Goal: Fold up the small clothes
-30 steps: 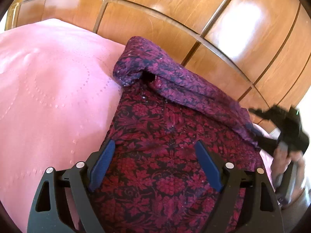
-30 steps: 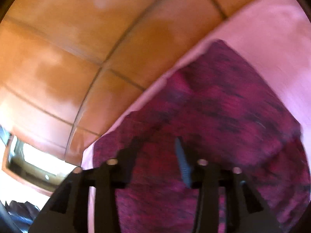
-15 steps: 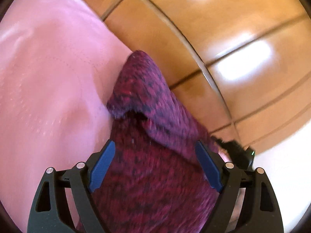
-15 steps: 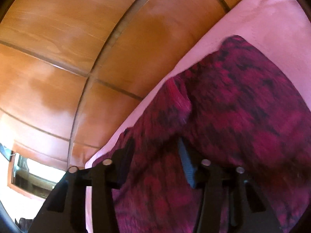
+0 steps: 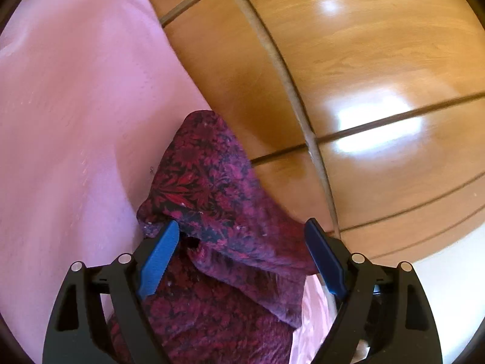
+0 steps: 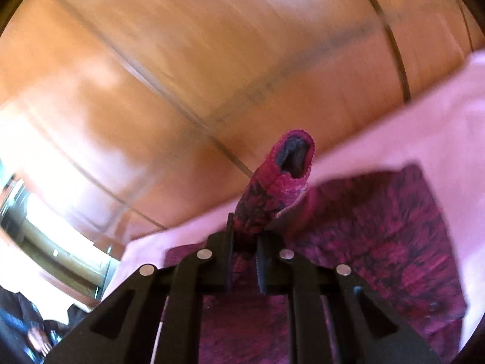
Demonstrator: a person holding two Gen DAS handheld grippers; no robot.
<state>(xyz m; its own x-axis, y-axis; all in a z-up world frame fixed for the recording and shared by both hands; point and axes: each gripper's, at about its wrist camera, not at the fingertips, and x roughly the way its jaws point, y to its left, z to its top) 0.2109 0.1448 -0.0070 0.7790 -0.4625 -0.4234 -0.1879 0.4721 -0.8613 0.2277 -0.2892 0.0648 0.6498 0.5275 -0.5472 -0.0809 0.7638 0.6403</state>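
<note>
Your right gripper [image 6: 245, 236] has its fingers clamped together on a bunched-up end of the dark red floral garment [image 6: 379, 242], and that pinched piece stands up beyond the fingertips as a short tube with a scalloped hem and a dark opening at its top. Your left gripper [image 5: 241, 257] has its blue-padded fingers [image 5: 159, 261] spread wide, with a raised fold of the same garment [image 5: 218, 206] between them; neither pad presses on the cloth, though the left pad sits just beside the fold's lower edge.

You have the garment lying on a pink bedspread [image 5: 66, 121], near the edge that borders the glossy wooden panelling [image 5: 379, 60]. From your left wrist view, one end of the cloth reaches up to that edge, and the fold runs diagonally across the flatter layer beneath it, with a strip of pink showing at the fold's lower right. From your right wrist view, the rest of the garment spreads flat toward the right, well inside the bedspread, while the lifted end rises over the edge nearest the panelling. That view is blurred, so you cannot make out the fabric's pattern clearly there. A bright window-like opening [image 6: 45, 236] shows at the far left.
</note>
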